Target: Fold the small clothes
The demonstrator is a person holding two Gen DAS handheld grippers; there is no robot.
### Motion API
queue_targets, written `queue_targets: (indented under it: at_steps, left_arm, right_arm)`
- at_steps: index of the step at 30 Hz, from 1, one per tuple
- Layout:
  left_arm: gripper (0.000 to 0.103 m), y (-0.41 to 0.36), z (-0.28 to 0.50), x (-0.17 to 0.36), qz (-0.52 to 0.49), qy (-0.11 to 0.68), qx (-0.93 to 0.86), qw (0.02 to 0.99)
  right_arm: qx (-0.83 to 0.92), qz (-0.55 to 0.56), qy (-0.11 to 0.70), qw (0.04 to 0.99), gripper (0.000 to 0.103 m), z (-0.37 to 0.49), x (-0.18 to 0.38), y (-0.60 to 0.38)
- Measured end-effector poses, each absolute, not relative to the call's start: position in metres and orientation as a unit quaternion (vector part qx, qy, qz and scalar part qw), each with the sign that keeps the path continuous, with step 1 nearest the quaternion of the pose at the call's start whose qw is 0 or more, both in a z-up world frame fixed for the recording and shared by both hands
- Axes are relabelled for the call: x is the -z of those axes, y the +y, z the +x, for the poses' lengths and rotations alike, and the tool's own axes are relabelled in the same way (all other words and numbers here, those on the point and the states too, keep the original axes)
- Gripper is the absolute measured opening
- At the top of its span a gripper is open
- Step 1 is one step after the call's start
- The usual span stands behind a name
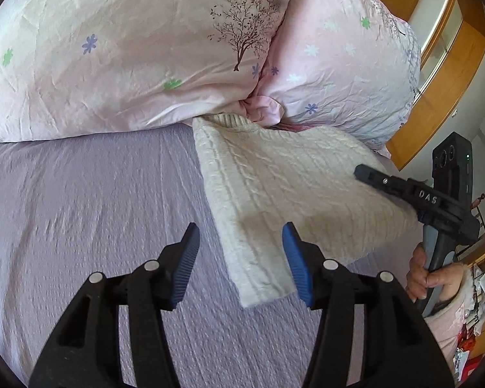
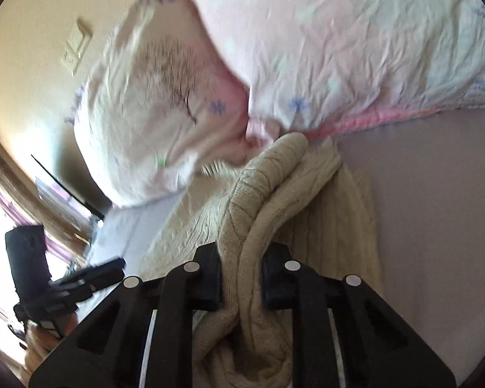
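Note:
A cream cable-knit sweater (image 1: 274, 187) lies folded on the lilac bed sheet (image 1: 80, 210), its far end against the pillows. My left gripper (image 1: 241, 258) is open and empty, hovering over the sweater's near left corner. My right gripper (image 1: 371, 174) reaches in from the right over the sweater's right side. In the right wrist view my right gripper (image 2: 242, 281) is shut on a bunched fold of the sweater (image 2: 252, 213), lifted above the rest of it. The left gripper (image 2: 90, 278) shows at the lower left there.
Two pink floral pillows (image 1: 129, 55) (image 1: 346, 64) lie at the head of the bed. A wooden headboard (image 1: 449, 97) stands at the right. A cluttered shelf (image 1: 478, 307) is at the far right. The sheet (image 2: 436, 210) extends right of the sweater.

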State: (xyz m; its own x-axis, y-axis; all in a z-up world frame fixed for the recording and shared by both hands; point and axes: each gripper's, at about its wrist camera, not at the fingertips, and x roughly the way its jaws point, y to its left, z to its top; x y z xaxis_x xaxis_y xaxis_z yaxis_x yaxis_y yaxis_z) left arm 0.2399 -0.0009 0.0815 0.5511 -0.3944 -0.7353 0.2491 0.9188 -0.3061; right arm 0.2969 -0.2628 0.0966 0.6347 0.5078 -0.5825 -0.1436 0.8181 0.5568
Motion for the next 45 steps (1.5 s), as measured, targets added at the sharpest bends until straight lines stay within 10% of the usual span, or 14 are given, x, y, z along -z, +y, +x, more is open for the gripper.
queue_targets:
  at_steps: [6,10,17,18,20,25,26,30,38,40,45]
  left_arm:
    - [0.067,0.008,0.251,-0.074,-0.118,0.439,0.179,0.873]
    - [0.073,0.007,0.262,-0.067,-0.152,0.441,0.19,0.864]
    - [0.077,-0.01,0.266,-0.067,-0.145,0.434,0.198,0.867]
    - [0.077,-0.012,0.266,-0.067,-0.142,0.435,0.199,0.867]
    - [0.078,-0.016,0.267,-0.068,-0.136,0.433,0.203,0.867]
    - [0.081,-0.021,0.273,-0.067,-0.125,0.426,0.199,0.874]
    - [0.081,-0.021,0.276,-0.065,-0.128,0.428,0.196,0.873]
    - [0.082,-0.023,0.29,-0.056,-0.155,0.435,0.205,0.863]
    - [0.085,-0.047,0.309,-0.033,-0.164,0.473,0.222,0.836]
    - [0.081,-0.051,0.312,-0.021,-0.183,0.493,0.239,0.817]
    - [0.053,-0.049,0.308,-0.015,-0.21,0.488,0.254,0.808]
  right_arm:
    - [-0.117,0.273,0.419,0.858,0.029,0.307,-0.051,-0.299]
    - [-0.101,0.31,0.383,0.864,0.078,0.301,-0.072,-0.321]
    - [-0.108,0.302,0.416,0.851,0.078,0.349,-0.079,-0.317]
    - [-0.107,0.293,0.431,0.847,0.074,0.357,-0.074,-0.31]
    - [-0.119,0.273,0.446,0.844,0.02,0.367,-0.065,-0.298]
    - [-0.075,0.263,0.416,0.867,0.021,0.362,-0.069,-0.31]
    - [-0.076,0.269,0.427,0.86,0.023,0.362,-0.065,-0.313]
    - [-0.095,0.3,0.44,0.841,0.091,0.344,-0.069,-0.325]
    - [-0.145,0.327,0.48,0.801,0.086,0.317,-0.051,-0.329]
    - [-0.177,0.354,0.489,0.777,0.06,0.318,-0.042,-0.326]
    - [-0.217,0.414,0.464,0.753,0.04,0.302,-0.021,-0.331]
